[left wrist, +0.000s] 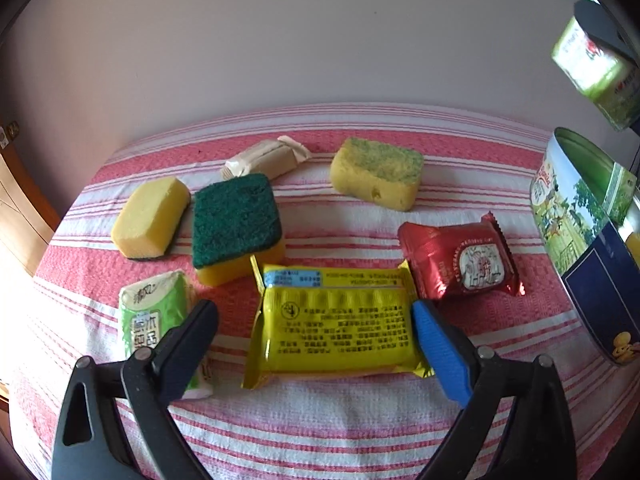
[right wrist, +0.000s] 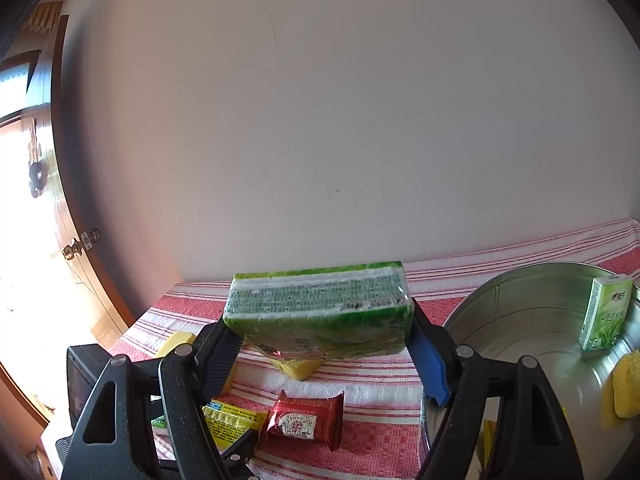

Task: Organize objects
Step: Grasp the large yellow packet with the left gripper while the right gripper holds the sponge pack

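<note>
My left gripper point(left wrist: 316, 312) is open, low over the table, its fingers on either side of a yellow snack packet point(left wrist: 334, 324). A green tissue pack point(left wrist: 154, 320) lies by its left finger. My right gripper point(right wrist: 320, 330) is shut on a green tissue pack point(right wrist: 320, 308), held in the air left of a round metal tin point(right wrist: 532, 320). The held pack also shows in the left wrist view point(left wrist: 596, 72) above the tin point(left wrist: 580, 220). Inside the tin stand another green tissue pack point(right wrist: 606, 312) and a yellow sponge point(right wrist: 626, 384).
On the red-striped cloth point(left wrist: 320, 420) lie a red snack packet point(left wrist: 460, 260), a green-topped sponge point(left wrist: 236, 224), a yellow sponge point(left wrist: 150, 218), a worn sponge point(left wrist: 376, 172) and a beige wrapped item point(left wrist: 266, 156). A wall stands behind; a wooden door point(right wrist: 76, 256) is at left.
</note>
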Motion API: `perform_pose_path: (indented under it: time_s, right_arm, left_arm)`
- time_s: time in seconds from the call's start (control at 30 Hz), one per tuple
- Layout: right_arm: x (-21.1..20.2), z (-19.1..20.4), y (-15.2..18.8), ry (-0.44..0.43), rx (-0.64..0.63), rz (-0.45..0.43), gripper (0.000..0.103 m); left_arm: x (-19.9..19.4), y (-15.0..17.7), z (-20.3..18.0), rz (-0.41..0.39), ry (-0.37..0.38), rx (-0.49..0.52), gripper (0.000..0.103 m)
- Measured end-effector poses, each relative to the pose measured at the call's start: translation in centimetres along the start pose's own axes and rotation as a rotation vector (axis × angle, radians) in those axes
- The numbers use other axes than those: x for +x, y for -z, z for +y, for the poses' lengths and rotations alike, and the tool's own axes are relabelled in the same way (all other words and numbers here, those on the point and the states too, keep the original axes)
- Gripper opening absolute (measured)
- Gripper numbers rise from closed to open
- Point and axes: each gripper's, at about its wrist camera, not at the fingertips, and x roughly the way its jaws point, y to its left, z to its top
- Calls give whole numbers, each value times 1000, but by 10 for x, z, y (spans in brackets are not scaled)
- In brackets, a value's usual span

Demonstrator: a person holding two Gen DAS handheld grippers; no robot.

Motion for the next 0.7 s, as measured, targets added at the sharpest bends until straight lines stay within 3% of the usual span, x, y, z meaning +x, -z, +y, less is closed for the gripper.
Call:
perform_pose_path:
  time_s: [0.07, 0.17, 0.2, 0.33, 0.7]
  right_arm:
    - [-1, -2, -1, -6, 7, 3, 78]
    - [0, -4, -1, -10, 20, 10, 78]
    - [0, -5, -2, -12, 25, 10, 78]
    - [-2, -5, 0, -8, 24, -2, 78]
    - [-14, -13, 0, -12, 22, -27, 78]
  left_arm:
    - [8, -1, 4, 26, 24, -23, 94]
    - [4, 0, 8, 9, 35, -43, 65]
    - [3, 0, 8, 1, 37, -47, 50]
    - [-1, 2, 14, -17, 34, -86, 19]
    - [-39, 10, 12, -164, -3, -161, 17]
